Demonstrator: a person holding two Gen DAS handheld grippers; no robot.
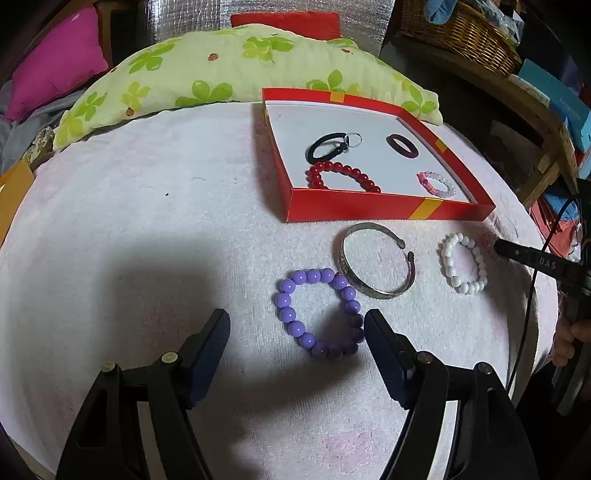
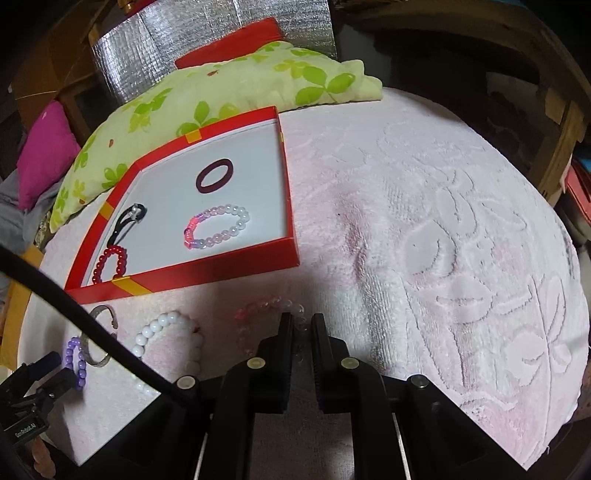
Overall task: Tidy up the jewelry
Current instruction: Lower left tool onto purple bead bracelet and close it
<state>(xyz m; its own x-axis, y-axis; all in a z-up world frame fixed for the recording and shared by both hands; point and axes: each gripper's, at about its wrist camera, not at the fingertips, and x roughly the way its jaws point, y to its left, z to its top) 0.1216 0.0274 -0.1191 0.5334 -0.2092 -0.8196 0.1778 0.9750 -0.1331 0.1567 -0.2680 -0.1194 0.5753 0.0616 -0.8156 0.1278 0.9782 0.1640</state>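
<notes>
A red box (image 1: 369, 210) (image 2: 192, 275) with a white floor holds a black hair tie (image 1: 325, 146), a dark ring (image 1: 402, 146) (image 2: 214, 176), a red bead bracelet (image 1: 343, 175) (image 2: 109, 264) and a pink-white bead bracelet (image 1: 436, 183) (image 2: 218, 227). In front of it on the towel lie a purple bead bracelet (image 1: 317, 312) (image 2: 75, 363), a silver bangle (image 1: 376, 260) (image 2: 98, 334) and a white bead bracelet (image 1: 463, 262) (image 2: 166, 339). My left gripper (image 1: 297, 328) is open around the purple bracelet. My right gripper (image 2: 302, 325) is shut on a clear pink bead bracelet (image 2: 266, 312) lying on the towel.
A pale pink towel (image 2: 443, 240) covers the table. A green flowered cushion (image 1: 221, 70) lies behind the box, with a magenta cushion (image 1: 51, 62) at the far left. A wicker basket (image 1: 465, 33) and shelves stand at the right.
</notes>
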